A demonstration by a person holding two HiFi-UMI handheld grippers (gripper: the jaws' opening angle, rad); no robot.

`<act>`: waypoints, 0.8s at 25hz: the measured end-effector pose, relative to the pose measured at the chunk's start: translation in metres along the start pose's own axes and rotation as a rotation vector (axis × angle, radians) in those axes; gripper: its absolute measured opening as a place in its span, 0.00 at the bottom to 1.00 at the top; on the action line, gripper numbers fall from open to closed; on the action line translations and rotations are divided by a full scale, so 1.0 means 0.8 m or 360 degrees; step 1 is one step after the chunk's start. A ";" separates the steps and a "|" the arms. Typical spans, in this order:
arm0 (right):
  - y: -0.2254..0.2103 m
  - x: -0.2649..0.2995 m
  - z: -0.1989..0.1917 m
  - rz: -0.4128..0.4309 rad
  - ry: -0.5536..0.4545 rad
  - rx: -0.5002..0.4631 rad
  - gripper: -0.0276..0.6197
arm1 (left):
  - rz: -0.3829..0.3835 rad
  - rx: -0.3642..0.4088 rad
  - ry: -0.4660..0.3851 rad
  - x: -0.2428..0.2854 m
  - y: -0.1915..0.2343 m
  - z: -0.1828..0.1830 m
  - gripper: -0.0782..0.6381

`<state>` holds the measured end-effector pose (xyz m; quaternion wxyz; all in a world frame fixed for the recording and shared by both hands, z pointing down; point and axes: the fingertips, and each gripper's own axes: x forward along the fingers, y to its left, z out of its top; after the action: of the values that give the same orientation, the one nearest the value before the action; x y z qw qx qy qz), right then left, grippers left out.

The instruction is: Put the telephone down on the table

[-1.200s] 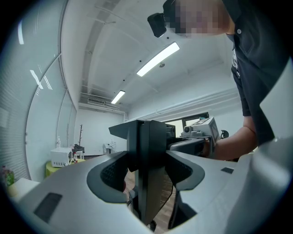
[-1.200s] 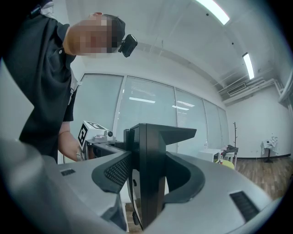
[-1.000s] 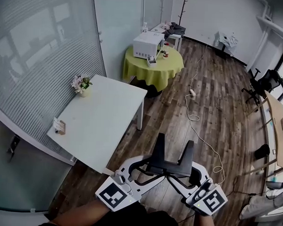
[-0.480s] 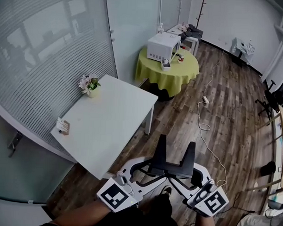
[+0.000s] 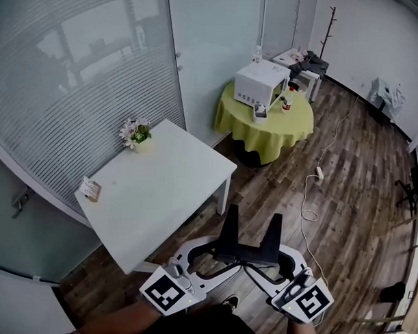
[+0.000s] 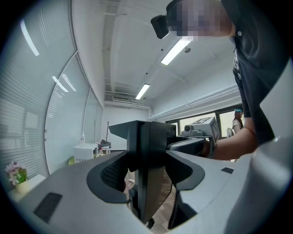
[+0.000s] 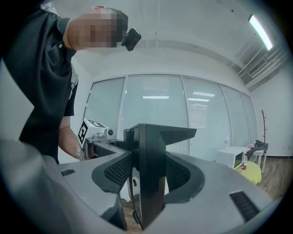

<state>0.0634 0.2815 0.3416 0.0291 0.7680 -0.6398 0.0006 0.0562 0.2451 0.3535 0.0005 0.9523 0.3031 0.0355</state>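
Note:
The telephone (image 5: 250, 241) is a black angular thing with two upright parts, carried in the air over the wooden floor between both grippers. My left gripper (image 5: 218, 252) is shut on its left side, and my right gripper (image 5: 279, 258) is shut on its right side. In the left gripper view a black panel of the telephone (image 6: 147, 169) fills the gap between the jaws of the left gripper (image 6: 146, 165). The right gripper view shows the same: the telephone (image 7: 151, 173) is clamped in the right gripper (image 7: 146, 170). The white table (image 5: 160, 188) stands ahead and to the left, apart from the telephone.
On the white table are a flower pot (image 5: 136, 135) at the far corner and a small card holder (image 5: 90, 188) at the left edge. Behind stands a round table with a green cloth (image 5: 273, 123) bearing a microwave (image 5: 261, 80). A cable (image 5: 312, 203) lies on the floor; a glass wall runs along the left.
Both grippers have travelled across the room with the telephone still clamped between them. The white table now lies closer and more to the middle of the head view.

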 end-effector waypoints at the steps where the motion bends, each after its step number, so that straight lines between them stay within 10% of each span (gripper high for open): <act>1: -0.013 0.000 -0.002 0.0035 0.0007 -0.0007 0.40 | 0.0036 -0.0013 -0.0001 0.011 0.005 -0.001 0.47; 20: -0.084 0.173 -0.027 0.0688 0.0008 0.0074 0.40 | 0.0662 -0.0026 0.0085 -0.002 0.175 -0.026 0.47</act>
<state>0.1556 0.1587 0.3654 0.0121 0.6135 -0.7893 0.0234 0.1344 0.1300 0.3773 -0.0073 0.9930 0.0996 0.0625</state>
